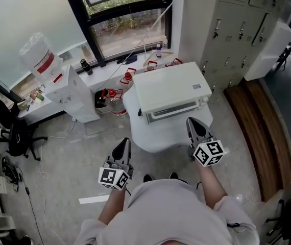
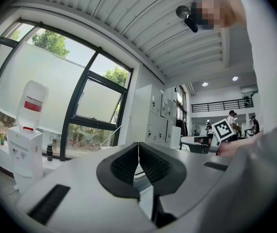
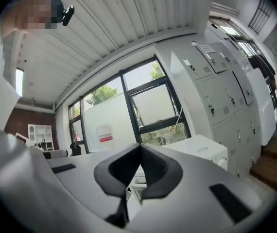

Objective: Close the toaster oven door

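Grey floor [image 1: 74, 157] surrounds the person [image 1: 171, 208], whose left gripper [image 1: 123, 144] and right gripper [image 1: 192, 122] hover empty with jaws pressed together, apparently held clear because the toaster oven [image 1: 171, 88] just ahead on its round white table [image 1: 150, 139] already looks shut; a window [image 1: 125, 29] stands beyond.

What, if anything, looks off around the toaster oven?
Nothing stands out. The toaster oven sits square on the white table, its door looks shut, and nothing appears spilled or damaged. The left gripper and right gripper are both shut and empty.
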